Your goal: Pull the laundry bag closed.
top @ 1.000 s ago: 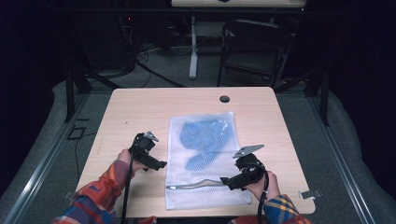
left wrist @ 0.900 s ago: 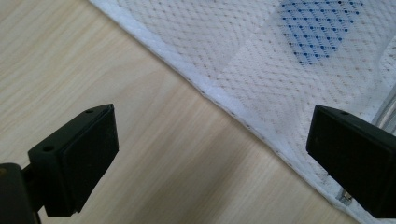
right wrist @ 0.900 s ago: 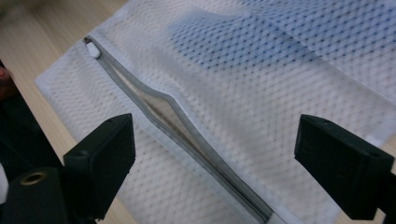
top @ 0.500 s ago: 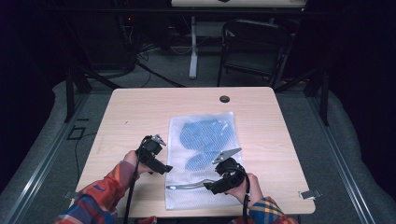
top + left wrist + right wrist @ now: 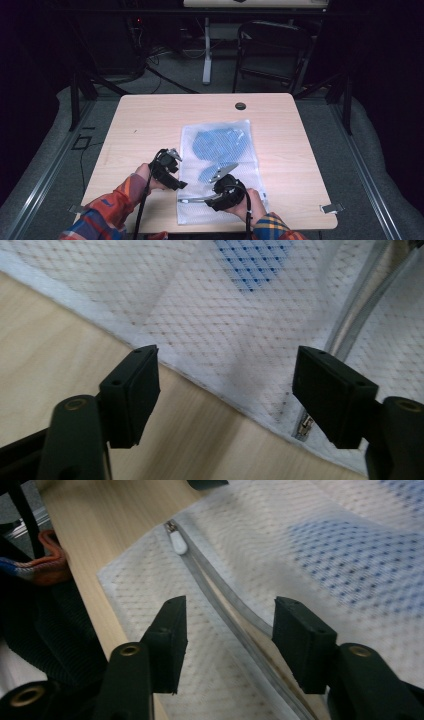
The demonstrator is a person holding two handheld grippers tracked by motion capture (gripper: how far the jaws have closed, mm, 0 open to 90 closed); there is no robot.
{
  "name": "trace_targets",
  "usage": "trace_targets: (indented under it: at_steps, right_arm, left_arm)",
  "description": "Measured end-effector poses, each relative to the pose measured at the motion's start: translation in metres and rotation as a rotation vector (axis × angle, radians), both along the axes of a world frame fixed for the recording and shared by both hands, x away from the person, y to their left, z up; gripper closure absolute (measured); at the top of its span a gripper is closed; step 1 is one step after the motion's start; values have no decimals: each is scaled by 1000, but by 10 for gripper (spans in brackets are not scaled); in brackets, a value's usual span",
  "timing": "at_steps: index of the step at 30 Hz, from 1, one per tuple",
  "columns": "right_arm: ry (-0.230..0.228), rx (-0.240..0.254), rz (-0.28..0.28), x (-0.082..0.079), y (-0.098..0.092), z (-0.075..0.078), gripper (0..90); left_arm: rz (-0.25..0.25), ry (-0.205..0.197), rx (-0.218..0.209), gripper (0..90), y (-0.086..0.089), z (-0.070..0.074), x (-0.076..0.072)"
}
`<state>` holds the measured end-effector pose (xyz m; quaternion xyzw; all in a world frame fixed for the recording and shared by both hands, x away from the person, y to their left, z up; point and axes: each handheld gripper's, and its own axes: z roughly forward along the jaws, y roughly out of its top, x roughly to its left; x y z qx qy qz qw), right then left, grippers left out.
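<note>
On the pale wooden surface (image 5: 145, 130) in front of us lies a white mesh laundry bag (image 5: 200, 212), flat, with a blue cloth (image 5: 215, 142) showing through its far half. We hold our left tongs (image 5: 227, 390) at the bag's left edge near its near corner; its jaws have just been closing, yet they stand apart, with the hem of the bag and bare wood between them and nothing gripped. Our right tongs (image 5: 230, 640) hovers over the near end of the bag, above the grey zipper (image 5: 220, 610); its jaws have also just been closing and remain parted on either side of the zipper track without pressing it. Beyond them the white zipper pull (image 5: 177, 541) rests near the bag's corner.
</note>
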<state>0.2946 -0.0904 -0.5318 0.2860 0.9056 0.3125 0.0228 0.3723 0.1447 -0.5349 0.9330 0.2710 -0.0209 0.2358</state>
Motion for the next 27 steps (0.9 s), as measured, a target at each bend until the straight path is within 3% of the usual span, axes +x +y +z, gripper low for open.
trace_targets:
  at_steps: [13,21,27]
  right_arm:
    - [9,-12,77,1,38,-13,669]
    - [14,-13,94,3,61,-24,719]
    - [22,-22,86,7,66,-28,729]
  left_arm:
    - [-71,94,22,545,0,-9,0]
    - [-98,116,45,696,-1,-15,-1]
    - [-95,121,48,756,0,-17,0]
